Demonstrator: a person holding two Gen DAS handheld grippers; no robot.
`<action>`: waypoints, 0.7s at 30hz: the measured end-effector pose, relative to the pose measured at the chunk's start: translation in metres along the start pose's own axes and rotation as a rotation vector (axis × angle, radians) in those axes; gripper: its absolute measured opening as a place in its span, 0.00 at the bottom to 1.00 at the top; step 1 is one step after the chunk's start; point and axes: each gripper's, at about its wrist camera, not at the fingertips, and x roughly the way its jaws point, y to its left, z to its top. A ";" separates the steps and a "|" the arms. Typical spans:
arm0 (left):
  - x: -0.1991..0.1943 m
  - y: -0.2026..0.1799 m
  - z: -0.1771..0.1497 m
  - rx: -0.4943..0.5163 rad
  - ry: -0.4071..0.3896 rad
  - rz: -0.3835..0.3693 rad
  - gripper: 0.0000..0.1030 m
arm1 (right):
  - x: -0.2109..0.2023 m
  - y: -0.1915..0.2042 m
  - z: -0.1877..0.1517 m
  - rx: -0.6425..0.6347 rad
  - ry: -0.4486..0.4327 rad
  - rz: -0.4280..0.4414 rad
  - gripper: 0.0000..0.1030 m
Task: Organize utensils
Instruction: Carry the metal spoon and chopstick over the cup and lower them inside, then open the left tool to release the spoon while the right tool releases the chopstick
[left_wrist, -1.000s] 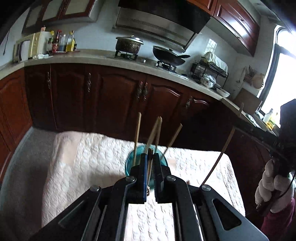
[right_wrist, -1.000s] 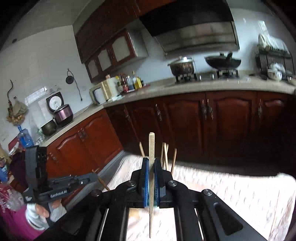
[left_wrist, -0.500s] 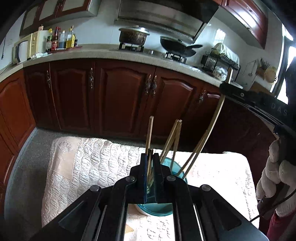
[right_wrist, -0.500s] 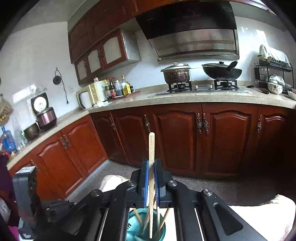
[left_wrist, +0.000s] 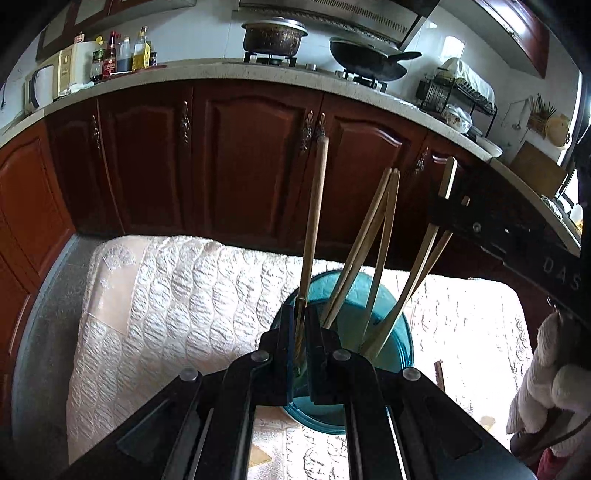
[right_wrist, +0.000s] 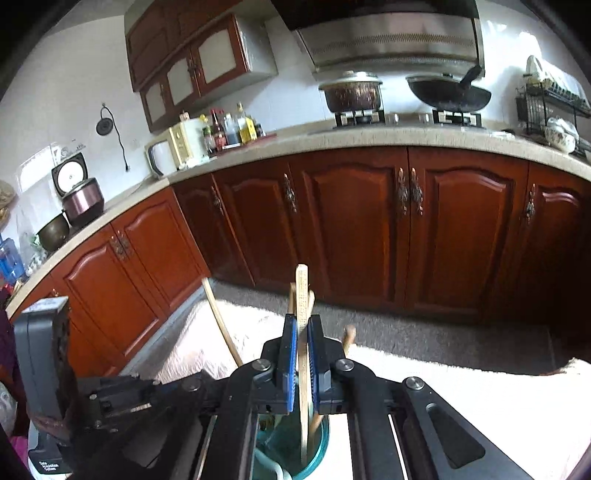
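Pale matt wooden chopsticks (left_wrist: 312, 221) in a glossy teal cup (left_wrist: 395, 332), on quilted white cloth (left_wrist: 177, 295), before polished wood cabinets (right_wrist: 351, 229).

Daylight from right window (left_wrist: 570, 184); cloth (left_wrist: 184, 295) overexposed; fisheye edges dark.

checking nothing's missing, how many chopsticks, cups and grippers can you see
chopsticks: 5, one held in each gripper
cup: 1
grippers: 2, left gripper and right gripper
total: 8
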 end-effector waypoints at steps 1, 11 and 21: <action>0.002 0.000 -0.002 0.001 0.003 0.004 0.05 | 0.001 -0.001 -0.003 0.000 0.007 0.000 0.07; 0.011 -0.002 -0.014 0.007 0.021 0.023 0.05 | 0.008 -0.011 -0.020 0.037 0.063 0.022 0.11; 0.004 -0.006 -0.017 0.008 0.033 0.026 0.07 | -0.004 -0.008 -0.029 0.020 0.066 0.025 0.22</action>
